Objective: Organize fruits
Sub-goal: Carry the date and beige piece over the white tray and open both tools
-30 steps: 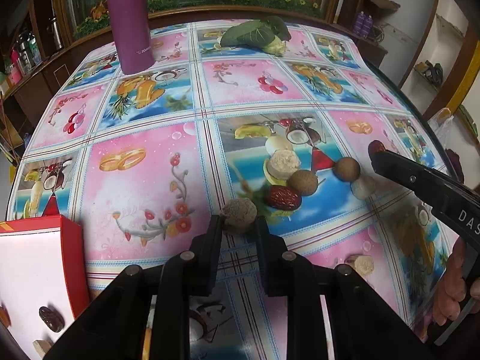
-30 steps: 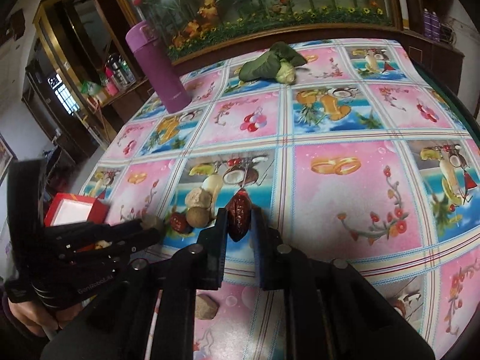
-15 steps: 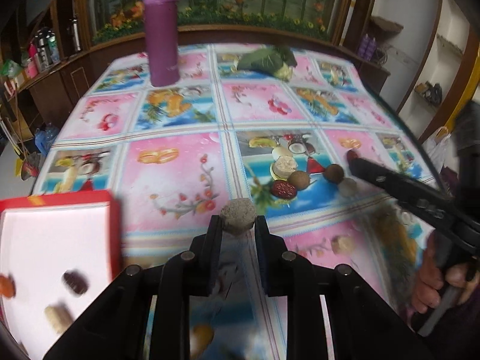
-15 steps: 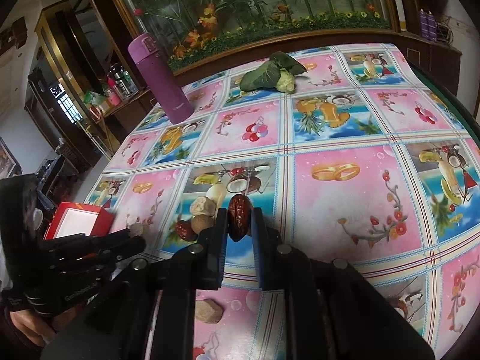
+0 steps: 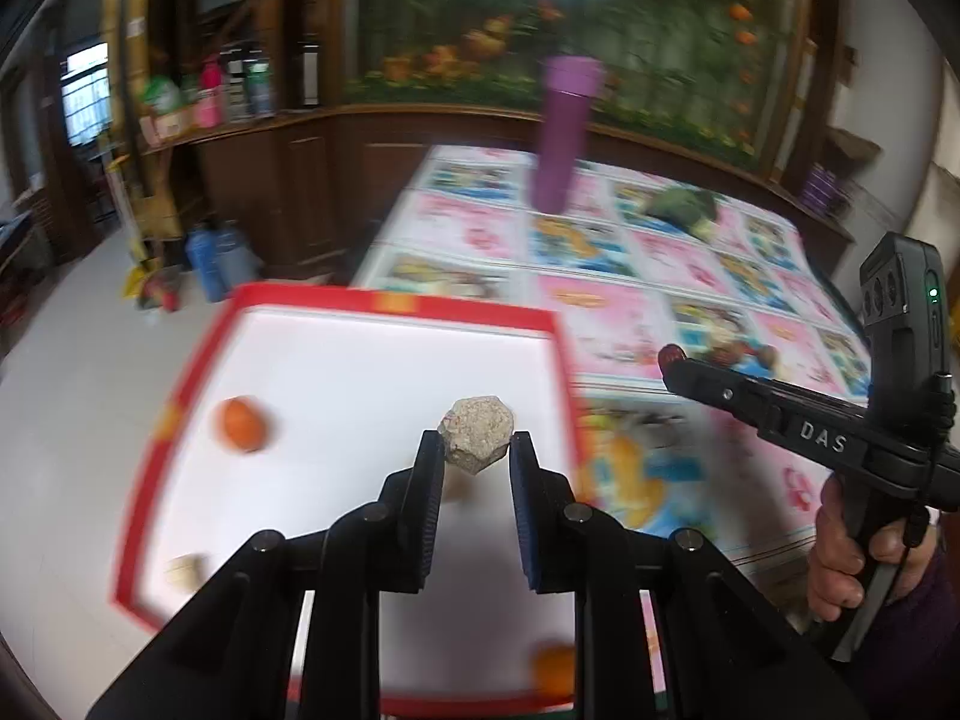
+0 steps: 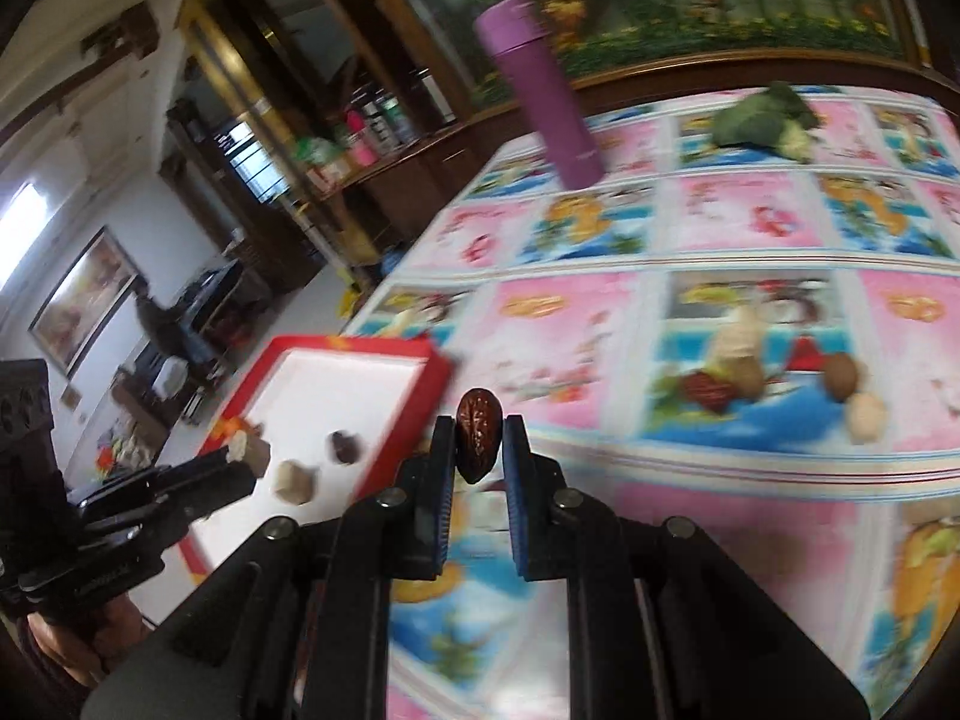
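While carried over box: left gripper (image 5: 477, 450) clamped on a pale, rough, faceted lump of dried fruit (image 5: 476, 432), above the white floor of the red-rimmed cardboard box (image 5: 390, 303).
Right gripper (image 6: 475, 441): closed on a dark red, wrinkled, oval date (image 6: 476, 432), above the flowered plastic tablecloth (image 6: 744, 228), just beside the box's near corner.
Date's long axis: upright between the pads, narrow end up.
Left view only: an orange round fruit (image 5: 242, 423) deep in the box, another orange piece (image 5: 555, 669) at its near rim.
Right view only: a loose cluster of fruits (image 6: 750, 375) on the cloth, well apart from the box.
Edges: box overhung the table's left edge, floor below.
Open room: bare white floor mid-box; purple cylindrical flask (image 6: 543, 90) far off.
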A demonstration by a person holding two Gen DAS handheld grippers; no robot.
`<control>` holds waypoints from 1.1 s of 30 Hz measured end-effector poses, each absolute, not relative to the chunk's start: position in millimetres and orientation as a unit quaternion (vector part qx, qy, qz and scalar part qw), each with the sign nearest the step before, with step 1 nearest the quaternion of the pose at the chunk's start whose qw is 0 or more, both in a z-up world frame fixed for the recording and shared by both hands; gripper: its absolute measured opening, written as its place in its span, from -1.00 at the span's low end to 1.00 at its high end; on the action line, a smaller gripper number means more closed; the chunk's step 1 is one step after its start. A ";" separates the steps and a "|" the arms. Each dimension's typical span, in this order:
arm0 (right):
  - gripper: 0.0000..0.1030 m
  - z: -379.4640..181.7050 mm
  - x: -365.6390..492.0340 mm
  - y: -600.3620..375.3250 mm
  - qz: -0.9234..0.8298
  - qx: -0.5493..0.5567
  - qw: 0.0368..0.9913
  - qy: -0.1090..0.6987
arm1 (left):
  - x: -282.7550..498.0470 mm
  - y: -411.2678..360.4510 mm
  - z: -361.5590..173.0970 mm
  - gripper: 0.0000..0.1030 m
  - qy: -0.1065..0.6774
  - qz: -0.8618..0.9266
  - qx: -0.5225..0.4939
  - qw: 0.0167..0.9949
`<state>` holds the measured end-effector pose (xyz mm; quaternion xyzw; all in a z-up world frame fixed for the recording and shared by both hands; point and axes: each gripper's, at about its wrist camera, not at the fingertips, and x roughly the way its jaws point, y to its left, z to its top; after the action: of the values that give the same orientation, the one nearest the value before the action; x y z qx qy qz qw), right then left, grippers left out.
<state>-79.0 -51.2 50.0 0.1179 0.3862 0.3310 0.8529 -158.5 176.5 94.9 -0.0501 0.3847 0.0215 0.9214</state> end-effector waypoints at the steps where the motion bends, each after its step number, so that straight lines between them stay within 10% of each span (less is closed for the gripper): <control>1: -0.66 51.4 -82.4 -38.6 0.341 0.110 0.849 0.388 | -163.5 185.8 94.0 -0.60 0.383 0.032 -0.051 0.922; 33: -0.65 26.2 -39.8 161.0 0.372 0.008 0.762 0.529 | -168.3 244.6 38.2 -0.47 0.436 0.095 -0.059 0.893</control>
<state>-39.8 161.0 26.2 0.0082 0.5293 0.3720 0.7625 -168.3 244.6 38.2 -0.0590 0.4361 0.0948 0.8930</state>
